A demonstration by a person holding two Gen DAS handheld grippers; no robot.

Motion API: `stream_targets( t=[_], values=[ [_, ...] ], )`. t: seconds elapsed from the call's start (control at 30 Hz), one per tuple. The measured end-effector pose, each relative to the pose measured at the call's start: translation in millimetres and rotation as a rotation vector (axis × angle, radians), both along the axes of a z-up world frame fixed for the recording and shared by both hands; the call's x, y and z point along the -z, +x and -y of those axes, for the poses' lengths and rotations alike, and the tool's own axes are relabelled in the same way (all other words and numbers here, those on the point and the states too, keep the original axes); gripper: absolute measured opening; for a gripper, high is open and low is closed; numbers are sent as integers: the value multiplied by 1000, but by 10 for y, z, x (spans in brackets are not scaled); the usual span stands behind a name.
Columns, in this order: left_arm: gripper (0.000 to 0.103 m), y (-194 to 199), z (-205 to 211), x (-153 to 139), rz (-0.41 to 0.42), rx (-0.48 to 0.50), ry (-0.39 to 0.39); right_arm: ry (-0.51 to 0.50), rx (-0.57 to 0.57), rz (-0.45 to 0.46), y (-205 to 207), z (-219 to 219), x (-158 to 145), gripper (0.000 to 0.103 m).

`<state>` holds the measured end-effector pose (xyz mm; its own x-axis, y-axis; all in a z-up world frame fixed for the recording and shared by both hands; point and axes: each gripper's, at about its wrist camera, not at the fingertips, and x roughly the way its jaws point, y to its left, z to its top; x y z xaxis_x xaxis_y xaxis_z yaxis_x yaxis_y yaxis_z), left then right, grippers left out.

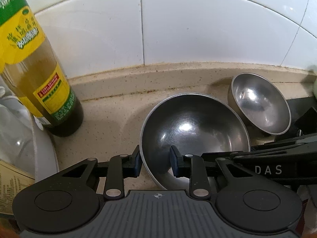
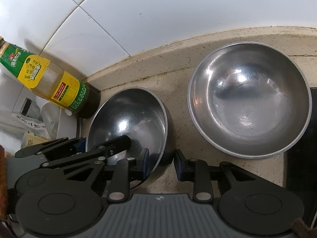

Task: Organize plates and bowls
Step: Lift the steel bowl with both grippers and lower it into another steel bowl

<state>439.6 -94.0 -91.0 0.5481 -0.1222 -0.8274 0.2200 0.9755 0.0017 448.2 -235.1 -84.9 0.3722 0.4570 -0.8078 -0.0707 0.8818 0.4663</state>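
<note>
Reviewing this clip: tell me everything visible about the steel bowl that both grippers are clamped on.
The gripped bowl is round, of shiny stainless steel, its inside dark with bright glare spots, and it looks empty. It is tilted, its mouth turned toward the cameras, on the speckled beige counter near the tiled wall. The left gripper pinches its near rim, one finger inside and one outside; the right gripper clamps the rim further round. A second steel bowl stands apart to its right; a labelled bottle stands to its left.

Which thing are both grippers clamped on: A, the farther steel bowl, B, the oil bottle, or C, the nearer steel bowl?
C: the left gripper and right gripper each pinch the rim of the nearer bowl; the farther bowl stands untouched.
</note>
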Motion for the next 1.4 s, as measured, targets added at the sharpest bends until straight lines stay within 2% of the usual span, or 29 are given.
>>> stream_targets(
  t=[0.37, 0.73, 1.03, 1.27, 1.37, 1.4],
  values=[
    [36, -177, -31, -297, 80, 1, 5, 13, -16, 70, -114, -2, -266, 26],
    [37, -756, -133, -686, 136, -8, -15, 18, -61, 115, -629, -105, -662, 26],
    [37, -1159, -207, -636, 111, -23, -17, 10, -92, 81, -1015, -241, -636, 26],
    [37, -1270, -276, -531, 83, -39, -20, -9, -119, 51, -1111, -318, -549, 26],
    [48, -1284, -316, -470, 76, -51, -1, -36, -130, 37, -1119, -357, -506, 27],
    [56, -1293, -335, -461, 78, -58, 8, -48, -131, 47, -1123, -360, -504, 28]
  ],
)
